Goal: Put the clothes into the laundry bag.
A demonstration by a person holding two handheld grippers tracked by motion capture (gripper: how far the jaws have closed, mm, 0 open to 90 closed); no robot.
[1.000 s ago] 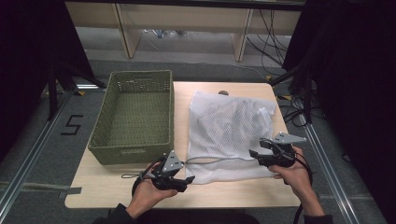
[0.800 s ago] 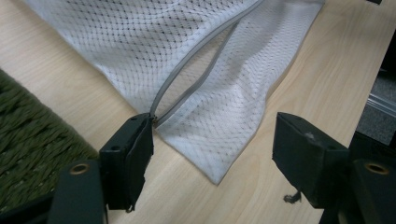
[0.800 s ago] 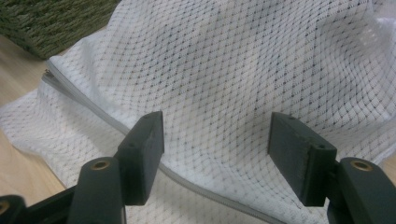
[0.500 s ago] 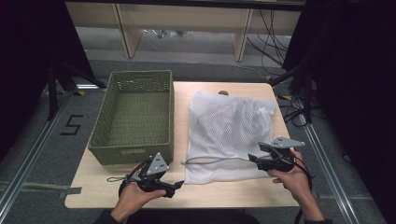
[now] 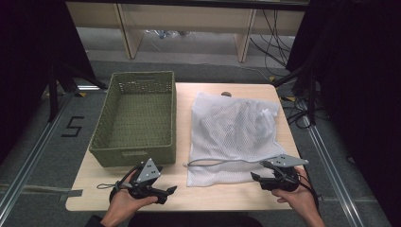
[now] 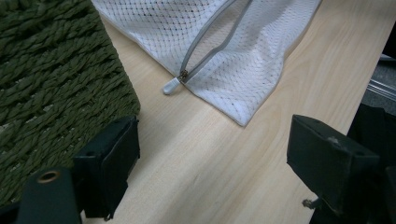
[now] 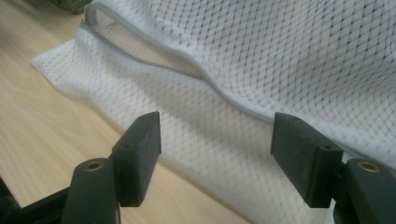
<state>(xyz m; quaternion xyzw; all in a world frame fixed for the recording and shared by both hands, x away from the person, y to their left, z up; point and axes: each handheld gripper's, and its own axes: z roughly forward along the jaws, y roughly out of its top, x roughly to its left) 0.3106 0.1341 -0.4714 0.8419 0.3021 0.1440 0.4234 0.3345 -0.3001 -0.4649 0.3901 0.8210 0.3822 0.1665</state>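
Observation:
A white mesh bag (image 5: 231, 127) lies flat on the right half of the wooden table (image 5: 217, 196). A grey zipper (image 5: 222, 162) runs along its near edge, and the pull (image 6: 171, 86) sits at the end closest to the basket. The zipper tapes gape slightly in the right gripper view. My left gripper (image 5: 165, 194) is open over bare wood near the front edge, short of the bag's near left corner (image 6: 243, 122). My right gripper (image 5: 257, 176) is open at the bag's near right corner, its jaws just over the mesh (image 7: 219, 107) and holding nothing.
A green woven basket (image 5: 132, 156) with nothing in it stands on the table's left half, beside my left gripper (image 6: 219, 158). Bare wood runs along the front edge. Cables and a shelf frame lie on the floor beyond the table.
Both grippers have drawn back toward the front edge. The left one also slid leftward, away from the bag. The bag has not moved.

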